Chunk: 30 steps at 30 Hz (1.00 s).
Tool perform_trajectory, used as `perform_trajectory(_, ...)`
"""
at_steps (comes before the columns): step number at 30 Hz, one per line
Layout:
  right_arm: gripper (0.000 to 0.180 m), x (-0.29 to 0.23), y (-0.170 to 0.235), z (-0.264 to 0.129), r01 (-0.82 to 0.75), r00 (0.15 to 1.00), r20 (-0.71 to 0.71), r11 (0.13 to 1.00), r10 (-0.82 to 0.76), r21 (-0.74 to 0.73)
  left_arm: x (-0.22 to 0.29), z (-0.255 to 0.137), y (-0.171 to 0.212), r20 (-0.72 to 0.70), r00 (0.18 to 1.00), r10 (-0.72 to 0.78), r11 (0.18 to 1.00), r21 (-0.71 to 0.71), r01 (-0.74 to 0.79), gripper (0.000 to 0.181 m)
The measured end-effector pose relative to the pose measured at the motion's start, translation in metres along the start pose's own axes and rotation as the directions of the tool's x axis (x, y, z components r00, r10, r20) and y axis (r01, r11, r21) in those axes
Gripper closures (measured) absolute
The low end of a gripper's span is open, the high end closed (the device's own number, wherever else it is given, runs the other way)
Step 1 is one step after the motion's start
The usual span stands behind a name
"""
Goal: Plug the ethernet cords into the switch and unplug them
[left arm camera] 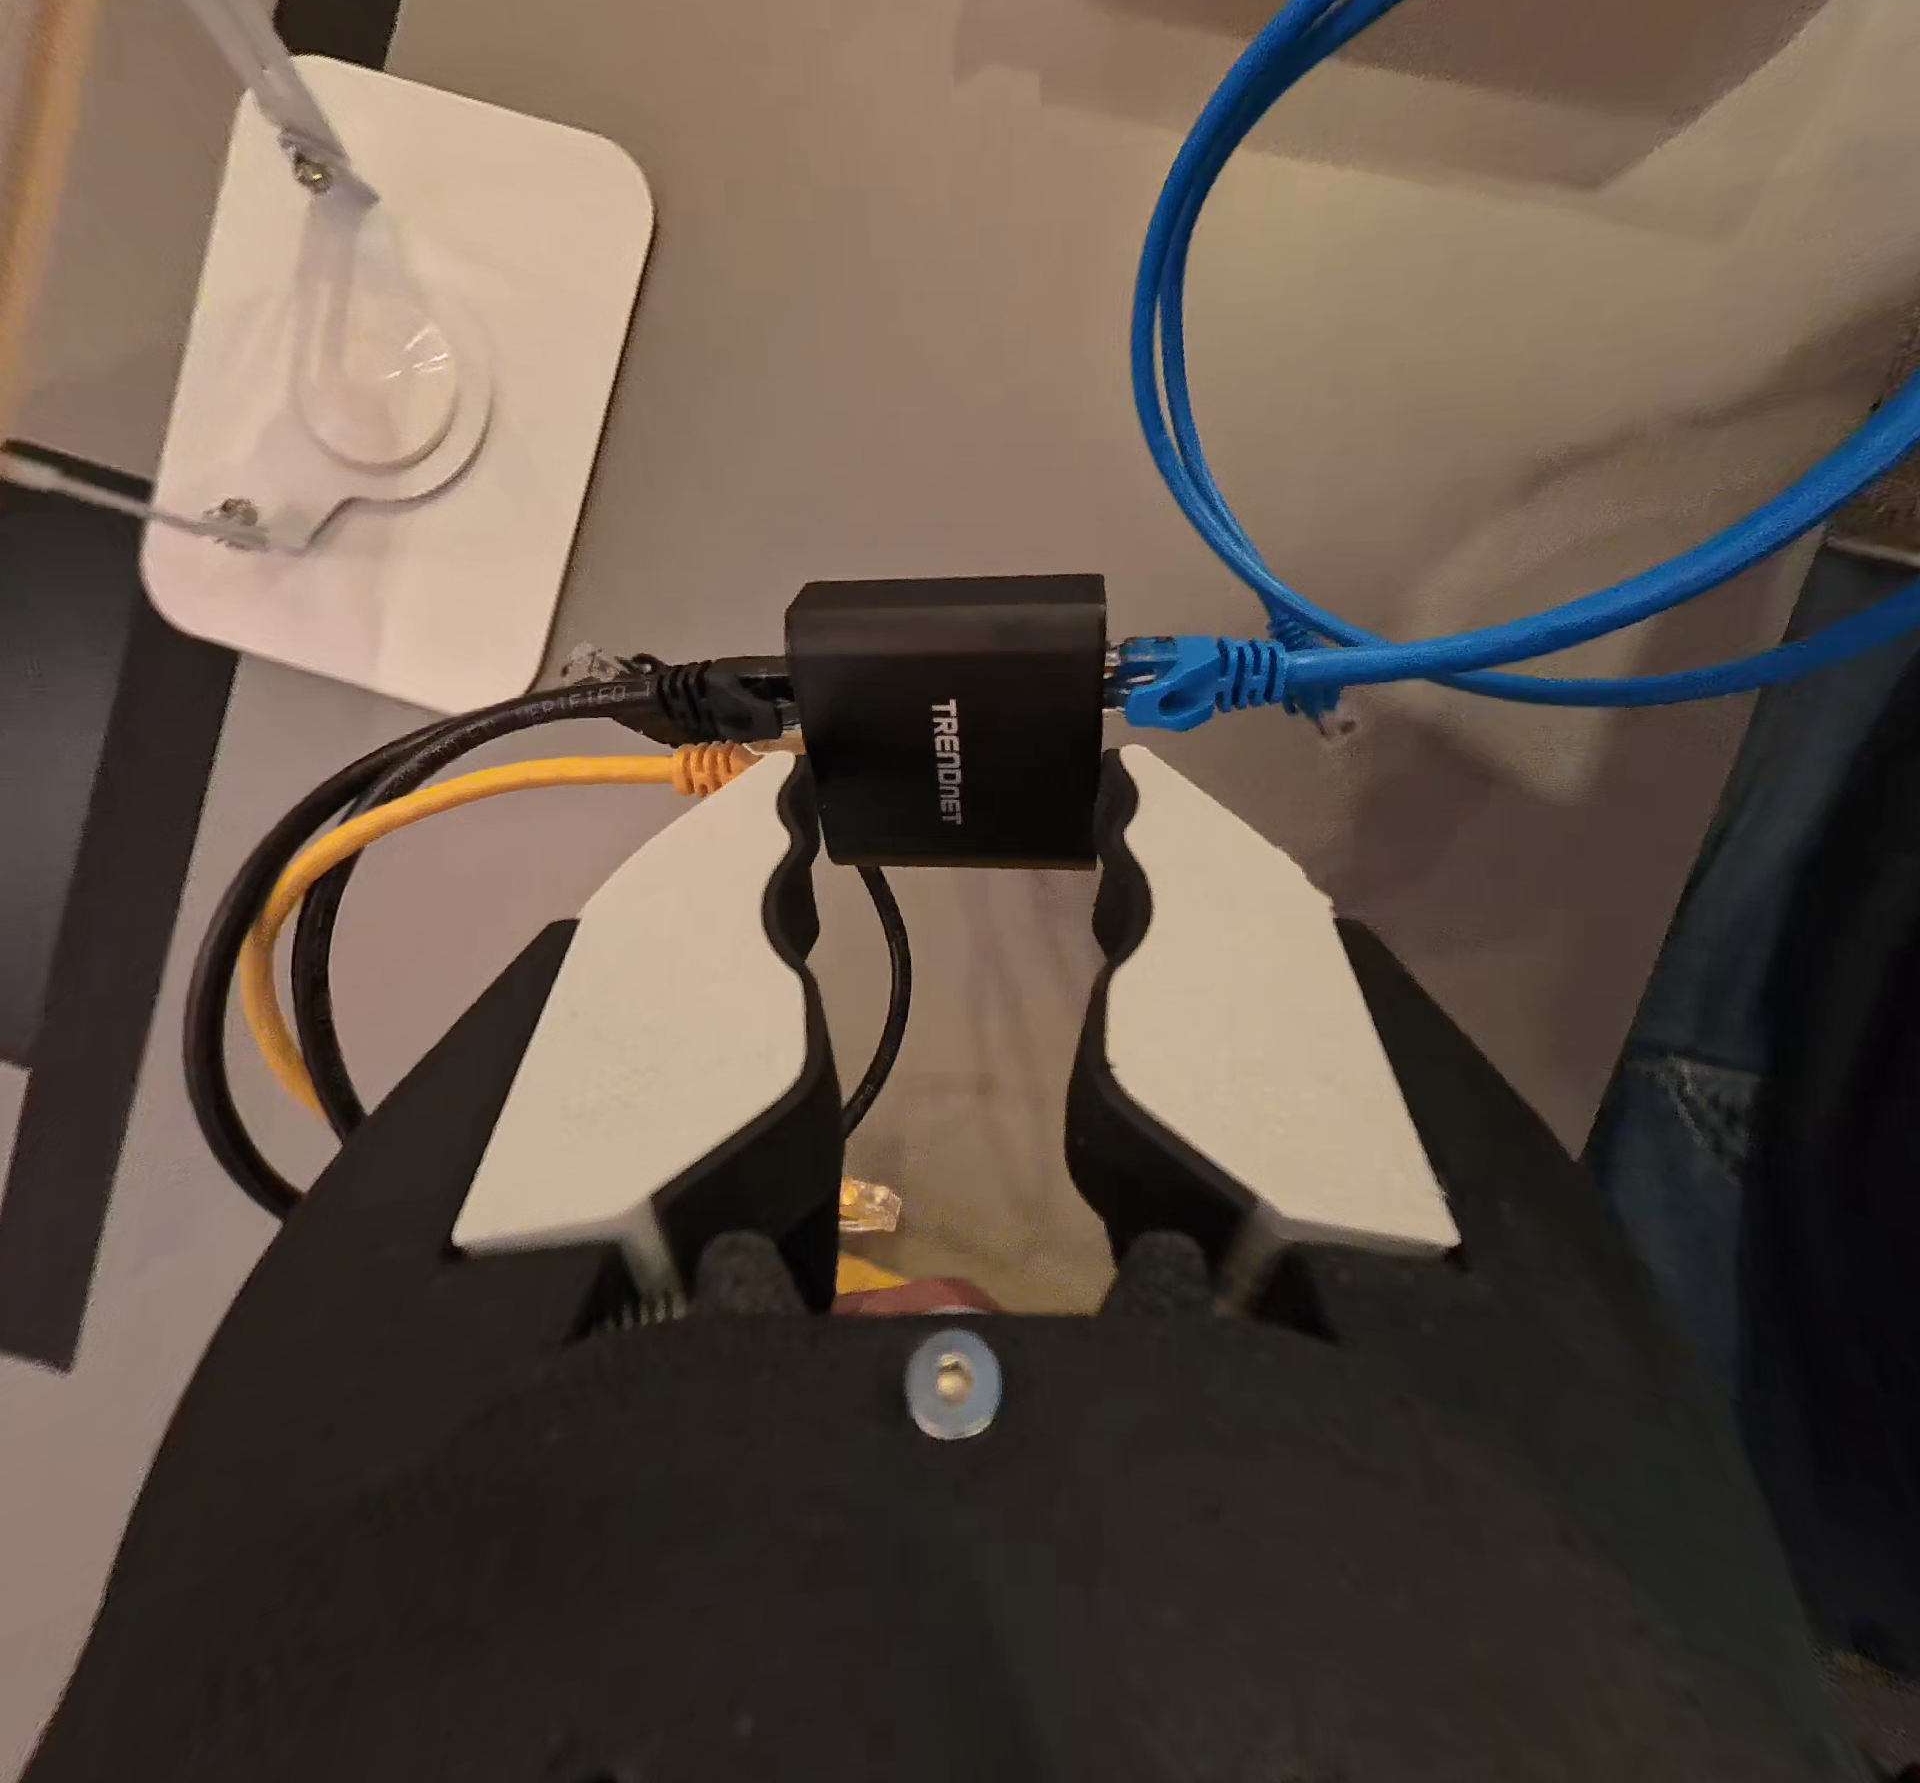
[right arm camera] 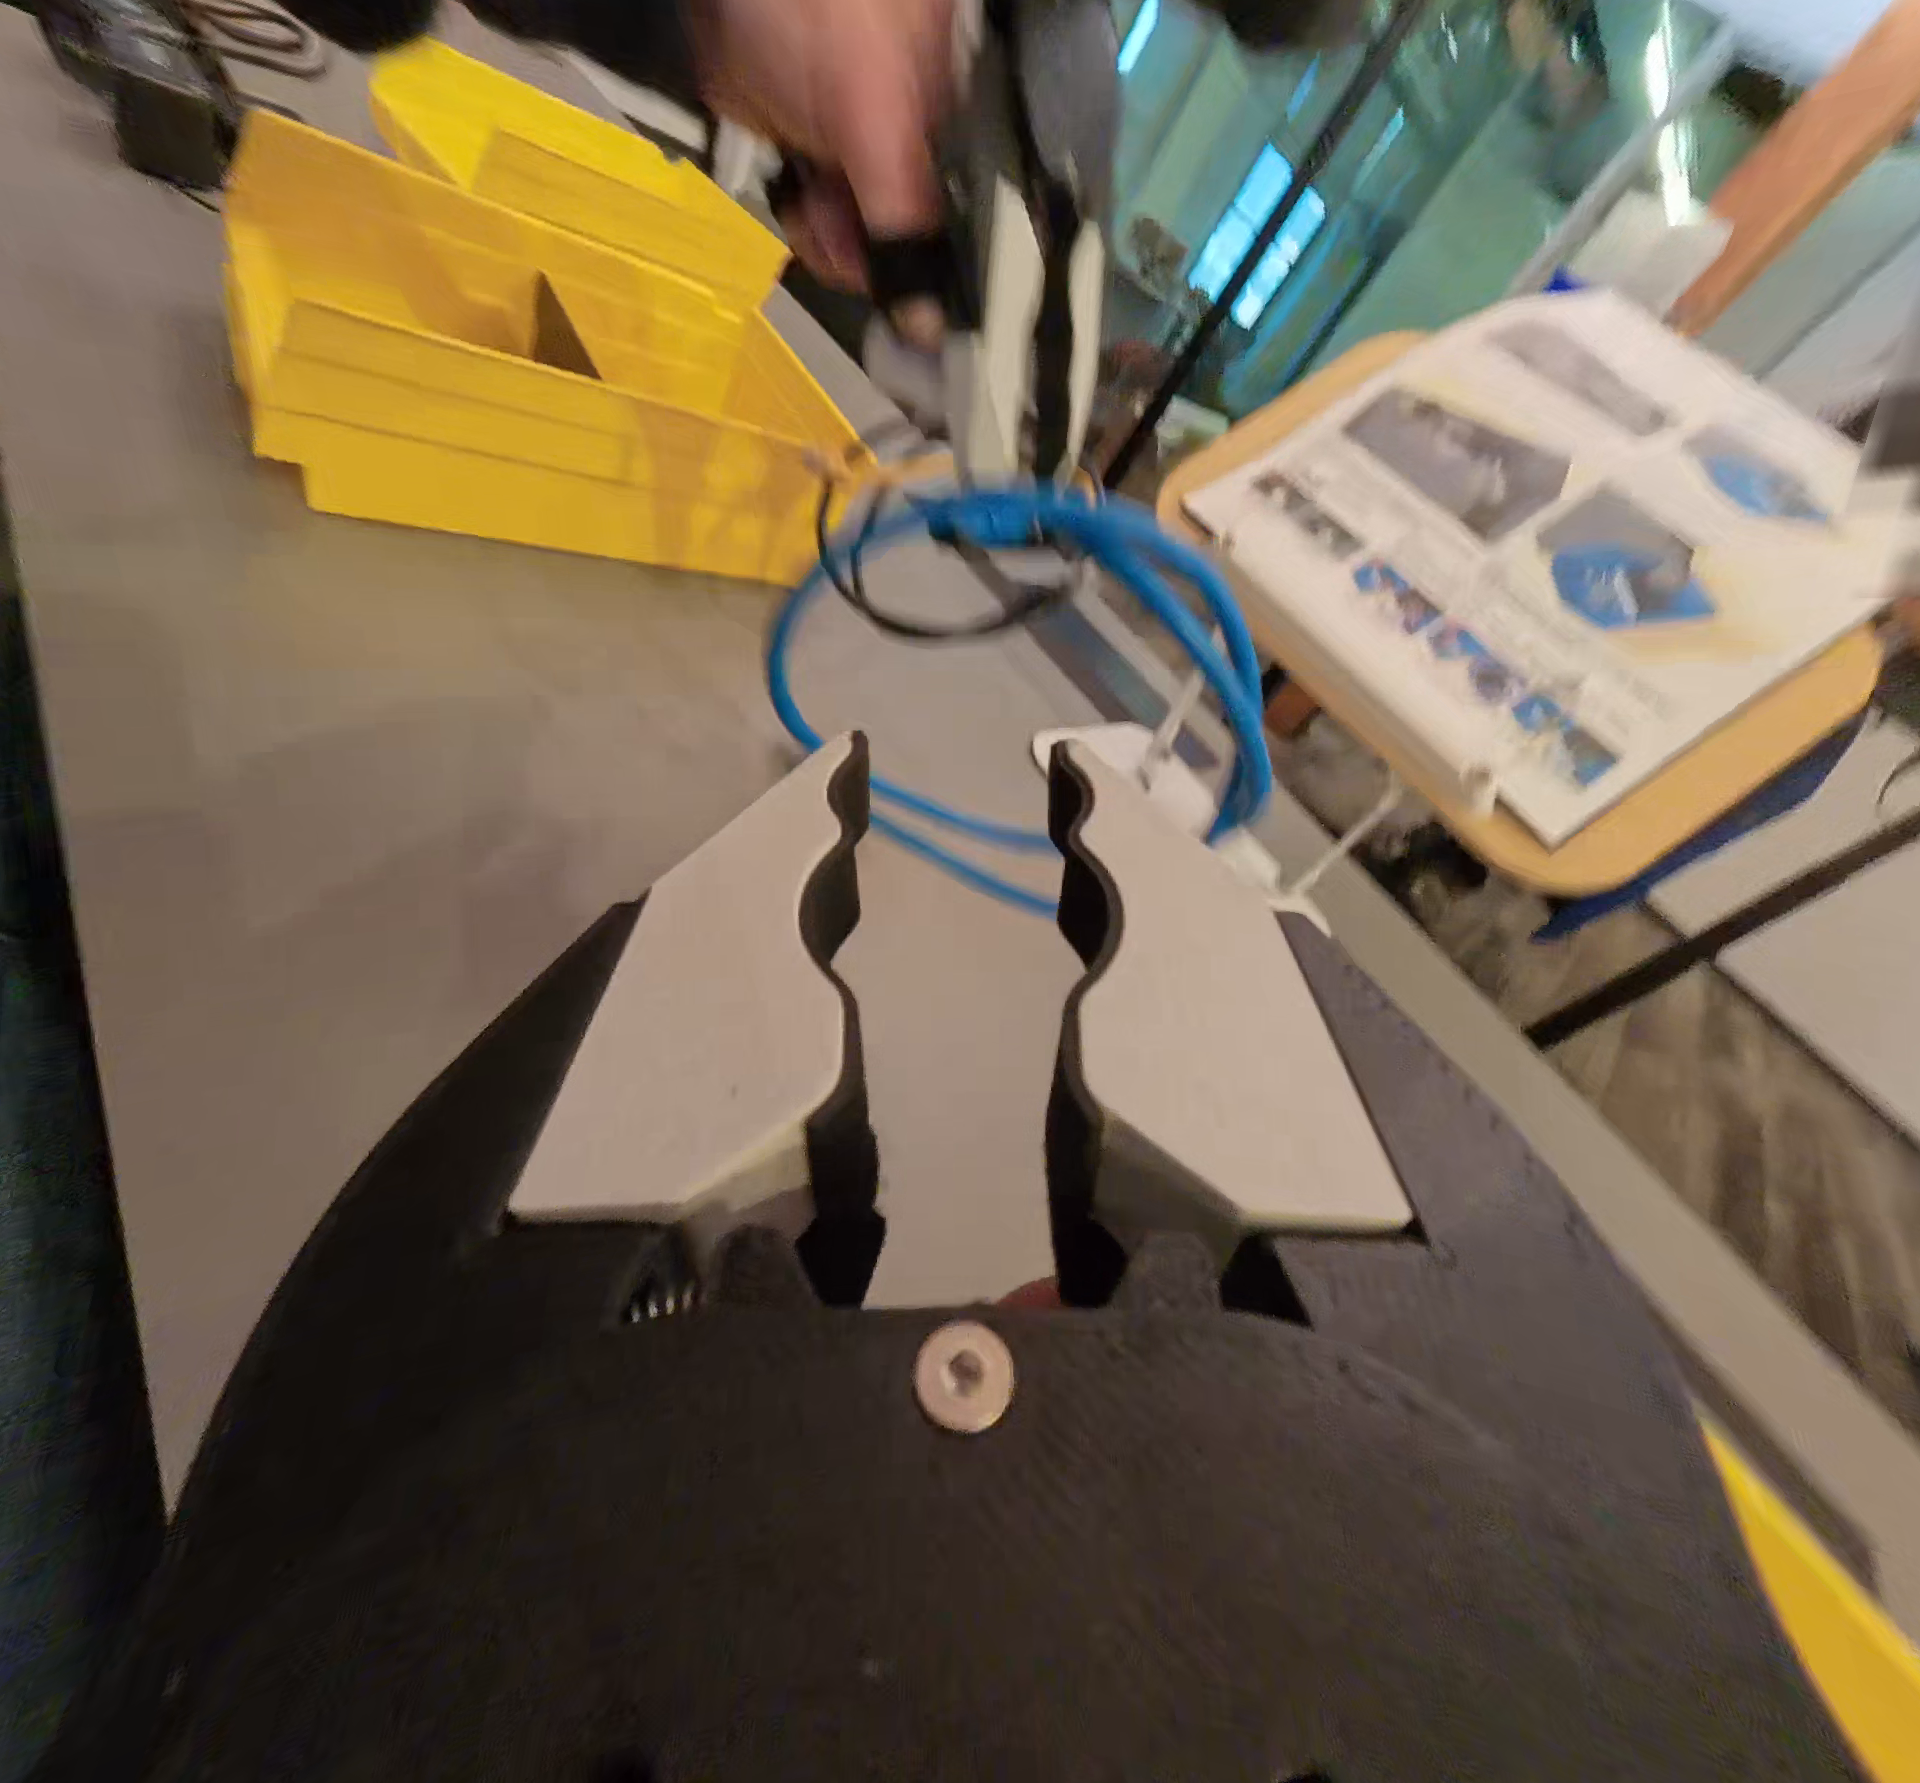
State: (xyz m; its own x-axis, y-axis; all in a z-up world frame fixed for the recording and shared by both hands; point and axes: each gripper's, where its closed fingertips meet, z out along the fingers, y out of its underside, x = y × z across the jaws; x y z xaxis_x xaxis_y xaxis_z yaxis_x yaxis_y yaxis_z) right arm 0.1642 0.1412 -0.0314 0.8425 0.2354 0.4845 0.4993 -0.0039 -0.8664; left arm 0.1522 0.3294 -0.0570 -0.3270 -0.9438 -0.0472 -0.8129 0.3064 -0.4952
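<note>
In the left wrist view my left gripper [left arm camera: 954,775] is shut on the small black switch [left arm camera: 940,694], gripping its near end above the grey table. A black cord [left arm camera: 707,694] and a yellow cord [left arm camera: 707,767] enter the switch's left side. A blue cord [left arm camera: 1195,679] enters its right side and loops off to the right. A loose yellow plug [left arm camera: 868,1203] lies below the fingers. In the right wrist view my right gripper [right arm camera: 956,757] is open and empty, low over the table. The left gripper [right arm camera: 1029,362], held by a hand, is beyond it with the blue cord loops [right arm camera: 1195,590].
A white stand base [left arm camera: 416,383] with a clear bracket sits left of the switch. Yellow bins [right arm camera: 520,362] stand at the back left of the table. A printed sheet [right arm camera: 1538,528] lies on a round wooden table to the right. A black adapter [right arm camera: 135,71] lies far left. Left tips to right tips: about 20 cm.
</note>
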Motion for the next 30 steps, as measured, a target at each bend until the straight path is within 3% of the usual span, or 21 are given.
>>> perform_trajectory(3, 0.145, -0.013, -0.034, -0.001, 0.061, 0.998, 0.023, 0.996, -0.062, 0.067, 0.009, 0.028, -0.016, -0.006, 0.999, -0.034, 0.999, 0.002, 0.034, 0.129)
perform_trajectory(5, 0.132, -0.012, -0.036, 0.012, 0.055, 0.998, 0.006, 0.998, -0.055, 0.024, 0.013, 0.042, -0.024, -0.004, 0.998, -0.058, 0.998, 0.001, 0.058, 0.129)
perform_trajectory(11, 0.123, 0.001, 0.036, 0.07, 0.086, 0.994, -0.035, 0.954, -0.1, -0.286, 0.023, 0.07, -0.024, 0.016, 0.991, -0.134, 0.991, -0.023, 0.134, 0.129)
perform_trajectory(17, 0.135, 0.026, 0.096, 0.096, 0.265, 0.927, -0.084, 0.797, -0.366, -0.543, 0.027, 0.086, -0.009, 0.008, 0.976, -0.219, 0.974, -0.053, 0.22, 0.13)
perform_trajectory(20, 0.149, 0.026, 0.106, 0.103, 0.33, 0.906, -0.042, 0.765, -0.422, -0.553, 0.025, 0.092, -0.001, -0.008, 0.963, -0.27, 0.961, -0.06, 0.269, 0.13)
perform_trajectory(22, 0.173, 0.016, 0.114, 0.108, 0.388, 0.896, 0.04, 0.737, -0.442, -0.554, 0.024, 0.094, 0.002, -0.025, 0.952, -0.306, 0.951, -0.055, 0.305, 0.13)
perform_trajectory(24, 0.176, 0.012, 0.116, 0.111, 0.451, 0.867, 0.077, 0.71, -0.493, -0.541, 0.023, 0.096, 0.007, -0.03, 0.949, -0.313, 0.948, -0.068, 0.31, 0.13)
perform_trajectory(28, 0.177, 0.01, 0.113, 0.11, 0.432, 0.886, 0.076, 0.754, -0.458, -0.495, 0.025, 0.094, 0.006, -0.055, 0.955, -0.291, 0.956, -0.041, 0.289, 0.127)
perform_trajectory(30, 0.177, 0.015, 0.11, 0.108, 0.418, 0.894, 0.064, 0.775, -0.443, -0.473, 0.027, 0.088, 0.002, -0.04, 0.979, -0.2, 0.98, -0.007, 0.2, 0.126)
